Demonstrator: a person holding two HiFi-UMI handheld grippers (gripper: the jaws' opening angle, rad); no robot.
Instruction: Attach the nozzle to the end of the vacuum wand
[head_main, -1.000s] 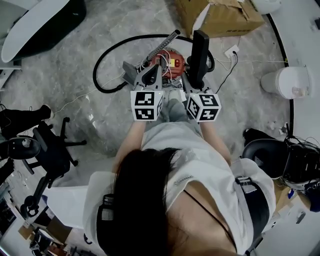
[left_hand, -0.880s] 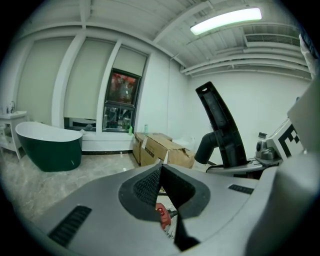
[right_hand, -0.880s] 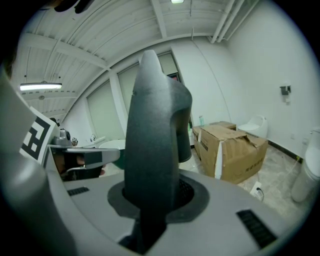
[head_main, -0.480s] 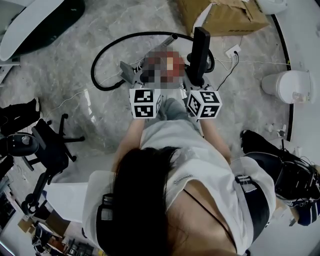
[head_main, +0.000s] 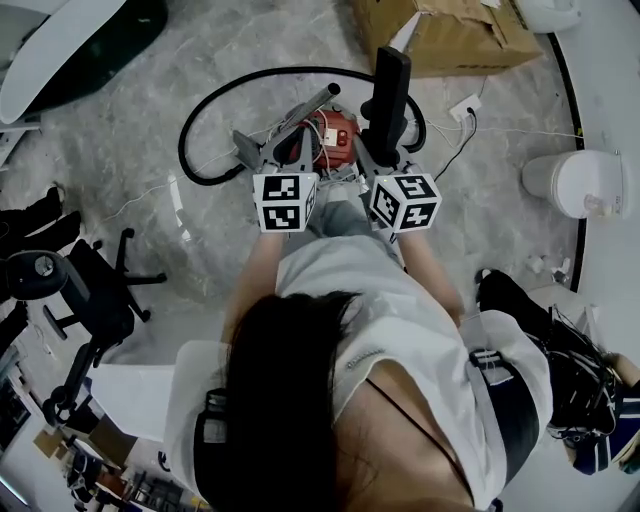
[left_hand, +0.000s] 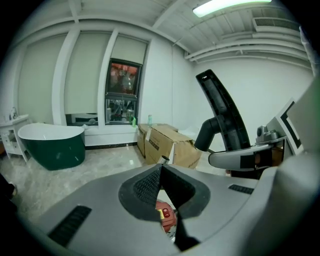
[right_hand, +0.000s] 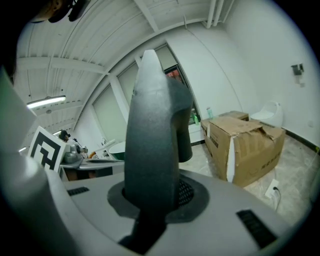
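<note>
The right gripper (right_hand: 150, 199) pinches the matte black plastic nozzle (right_hand: 152, 130), a long flat blade standing upright. The left gripper (left_hand: 161, 170) is pressed together. Left of the nozzle, the slim silver metal wand (head_main: 308, 107) slants just beyond it over the marbled floor (head_main: 130, 130).

- Head view: cardboard box (head_main: 450, 35) was cut off by top edge.
- Head view: contact between wand (head_main: 318, 102) and your left gripper (head_main: 300, 148) could not be told.
- Left gripper view: red vacuum body (left_hand: 167, 217) was mostly hidden behind jaws.
- Right gripper view: nozzle (right_hand: 150, 135) lower end was hidden inside your right gripper (right_hand: 150, 200).
</note>
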